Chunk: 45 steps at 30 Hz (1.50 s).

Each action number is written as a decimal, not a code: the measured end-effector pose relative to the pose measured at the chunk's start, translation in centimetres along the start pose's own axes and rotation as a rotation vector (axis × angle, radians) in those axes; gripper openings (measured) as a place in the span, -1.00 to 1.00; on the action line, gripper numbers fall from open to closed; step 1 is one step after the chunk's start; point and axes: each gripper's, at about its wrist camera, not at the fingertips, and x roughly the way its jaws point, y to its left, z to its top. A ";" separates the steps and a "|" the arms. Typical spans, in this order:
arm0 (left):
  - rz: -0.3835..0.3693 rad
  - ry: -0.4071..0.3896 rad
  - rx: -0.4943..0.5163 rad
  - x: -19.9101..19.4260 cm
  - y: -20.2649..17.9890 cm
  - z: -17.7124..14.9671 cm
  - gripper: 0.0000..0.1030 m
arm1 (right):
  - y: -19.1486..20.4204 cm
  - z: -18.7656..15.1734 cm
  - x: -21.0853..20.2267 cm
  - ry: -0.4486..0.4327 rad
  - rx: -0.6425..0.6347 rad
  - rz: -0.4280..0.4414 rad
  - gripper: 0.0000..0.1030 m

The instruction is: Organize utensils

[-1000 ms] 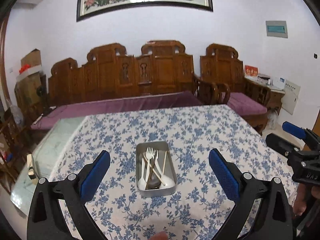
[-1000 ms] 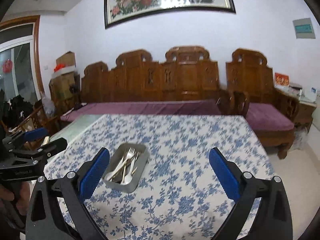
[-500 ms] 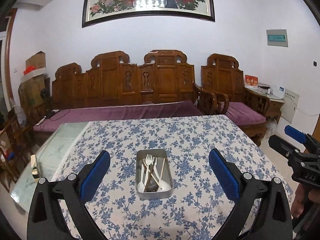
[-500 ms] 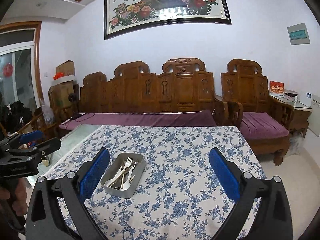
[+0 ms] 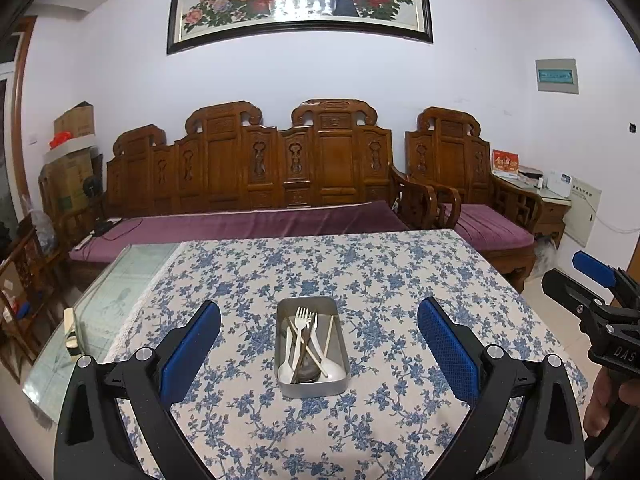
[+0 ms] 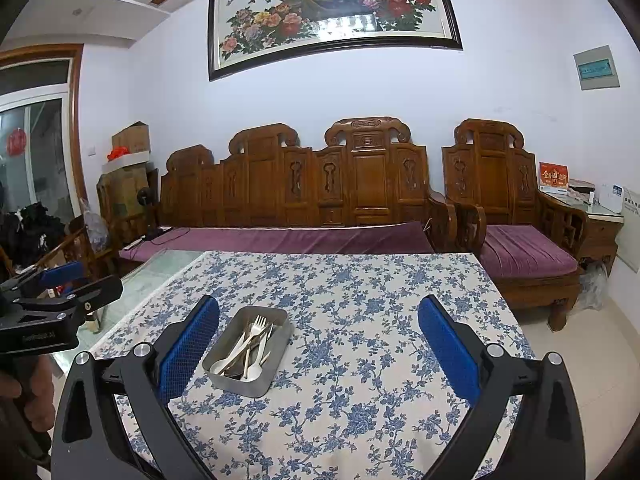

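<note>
Here both grippers, left gripper [image 5: 319, 350] and right gripper [image 6: 319, 350], hover level above the tray [image 5: 311, 386], jaws released.

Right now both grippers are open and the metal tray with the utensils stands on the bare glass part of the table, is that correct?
Not quite. The metal tray stands on the blue floral tablecloth, not the bare glass; the left wrist view shows it. Left gripper and right gripper are open.

Tray [image 5: 311, 386] on the bench [image 5: 400, 280], ahead of my hand-held grippers.
Utensils [image 5: 305, 344] lie in the tray; a sofa [image 5: 256, 184] stands behind the bench, an armchair [image 5: 472, 184] to its right.
</note>
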 end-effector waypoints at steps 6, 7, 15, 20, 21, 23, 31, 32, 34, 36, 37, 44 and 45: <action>-0.001 -0.005 -0.001 -0.1 0.0 -0.1 0.85 | 0.0 0.1 0.0 -0.002 -0.002 0.001 0.95; 0.000 -0.005 0.000 -0.1 0.0 -0.1 0.85 | 0.0 0.1 0.0 -0.002 -0.001 0.001 0.95; -0.001 -0.011 0.002 -0.5 -0.3 0.0 0.85 | 0.1 0.1 0.0 -0.004 -0.002 0.001 0.95; -0.001 -0.017 0.002 -0.8 -0.5 0.1 0.85 | 0.3 0.5 -0.2 -0.008 -0.004 0.003 0.95; 0.000 -0.017 0.002 -0.9 -0.5 0.1 0.85 | 0.4 0.6 -0.3 -0.009 -0.005 0.003 0.95; -0.002 -0.018 0.002 -0.9 -0.5 0.1 0.85 | 0.4 0.6 -0.3 -0.011 -0.005 0.004 0.95; -0.004 -0.022 0.002 -1.2 -0.6 0.3 0.85 | 0.4 0.7 -0.4 -0.012 -0.006 0.005 0.95; -0.004 -0.022 0.002 -1.3 -0.6 0.3 0.85 | 0.4 0.7 -0.4 -0.012 -0.006 0.004 0.95; -0.003 -0.022 0.002 -1.2 -0.6 0.3 0.85 | 0.4 0.6 -0.4 -0.012 -0.005 0.004 0.95; -0.003 -0.022 0.002 -1.2 -0.6 0.3 0.85 | 0.4 0.6 -0.4 -0.012 -0.006 0.004 0.95; -0.003 -0.022 0.002 -1.2 -0.6 0.3 0.85 | 0.4 0.7 -0.3 -0.012 -0.006 0.004 0.95; -0.004 -0.023 0.000 -1.3 -0.6 0.4 0.85 | 0.4 0.7 -0.4 -0.013 -0.006 0.004 0.95; -0.004 -0.023 -0.001 -1.3 -0.6 0.4 0.85 | 0.4 0.6 -0.4 -0.013 -0.006 0.004 0.95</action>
